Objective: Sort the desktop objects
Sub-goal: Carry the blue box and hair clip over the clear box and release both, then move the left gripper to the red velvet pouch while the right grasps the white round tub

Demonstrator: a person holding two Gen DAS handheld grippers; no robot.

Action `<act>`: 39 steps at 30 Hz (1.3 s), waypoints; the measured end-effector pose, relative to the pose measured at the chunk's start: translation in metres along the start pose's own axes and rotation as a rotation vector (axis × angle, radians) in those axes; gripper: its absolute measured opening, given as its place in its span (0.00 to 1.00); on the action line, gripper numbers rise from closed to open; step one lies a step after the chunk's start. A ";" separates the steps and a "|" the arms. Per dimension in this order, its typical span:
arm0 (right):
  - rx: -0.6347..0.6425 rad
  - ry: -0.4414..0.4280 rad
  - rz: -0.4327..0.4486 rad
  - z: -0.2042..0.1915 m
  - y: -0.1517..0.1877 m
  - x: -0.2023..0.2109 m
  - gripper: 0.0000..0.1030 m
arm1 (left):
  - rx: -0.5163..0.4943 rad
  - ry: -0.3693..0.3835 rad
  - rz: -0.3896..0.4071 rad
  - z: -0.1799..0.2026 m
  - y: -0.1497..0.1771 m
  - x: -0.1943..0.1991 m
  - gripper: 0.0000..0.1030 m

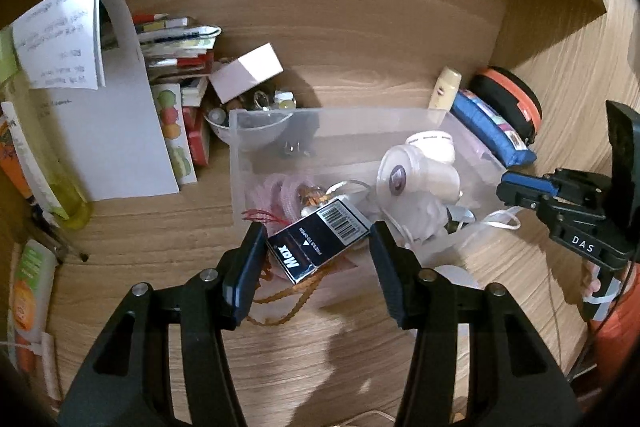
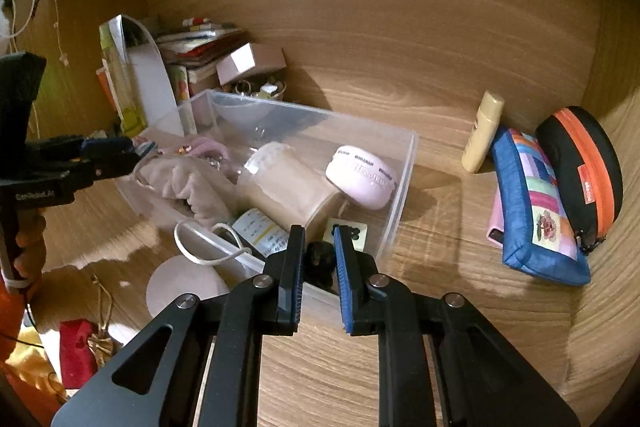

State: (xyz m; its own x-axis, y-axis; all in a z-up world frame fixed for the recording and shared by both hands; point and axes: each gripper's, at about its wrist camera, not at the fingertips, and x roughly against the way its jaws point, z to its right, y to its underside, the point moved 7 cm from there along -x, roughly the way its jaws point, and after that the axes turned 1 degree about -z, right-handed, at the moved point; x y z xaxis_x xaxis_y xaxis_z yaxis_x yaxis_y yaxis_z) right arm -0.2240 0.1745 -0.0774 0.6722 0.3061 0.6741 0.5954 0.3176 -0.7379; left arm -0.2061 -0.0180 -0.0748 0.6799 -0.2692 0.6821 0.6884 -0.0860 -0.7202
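Closest to the lens: left gripper (image 1: 316,247), fingers wide, flanking a black staple box (image 1: 318,241) marked "Max", apparently already let go over the near left corner of the bin; contact with the pads cannot be told. Right gripper (image 2: 318,255) narrow, pinched on a small dark object (image 2: 320,259) just above the bin's near wall.

Largest first, then down:

- Wooden desk (image 1: 360,47), still cluttered along its back edge.
- Clear plastic bin (image 2: 400,179) at mid-desk, already well filled: cream jar (image 2: 288,187), pink round case (image 2: 360,175), beige cloth pouch (image 2: 192,187).
- Unsorted at the right edge: blue patchwork pouch (image 2: 536,211), black-and-orange zip case (image 2: 580,163), cream tube (image 2: 482,131).
- Unsorted at the back left corner: stacked booklets, small bowl of trinkets (image 1: 252,119).

Judged roughly halfway: two more items going in, right-edge group and left-corner pile untouched.
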 end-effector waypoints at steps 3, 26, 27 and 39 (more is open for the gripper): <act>0.019 0.024 0.004 -0.003 0.000 0.002 0.18 | 0.000 -0.010 -0.005 0.000 0.001 0.003 0.53; 0.078 -0.050 -0.045 -0.057 0.037 0.018 0.68 | -0.146 -0.005 -0.098 0.036 0.089 0.066 0.90; 0.071 -0.059 -0.058 -0.058 0.040 0.015 0.68 | -0.145 0.015 -0.115 0.039 0.096 0.066 0.90; 0.020 -0.136 -0.190 -0.078 0.059 -0.024 0.74 | -0.099 0.118 -0.288 0.054 0.144 0.031 0.92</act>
State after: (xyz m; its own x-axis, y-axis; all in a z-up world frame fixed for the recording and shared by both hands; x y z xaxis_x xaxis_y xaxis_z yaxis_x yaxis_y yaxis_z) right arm -0.1707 0.1163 -0.1391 0.4825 0.3572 0.7997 0.6958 0.3982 -0.5977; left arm -0.0728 0.0136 -0.1505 0.4229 -0.3286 0.8445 0.8166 -0.2659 -0.5123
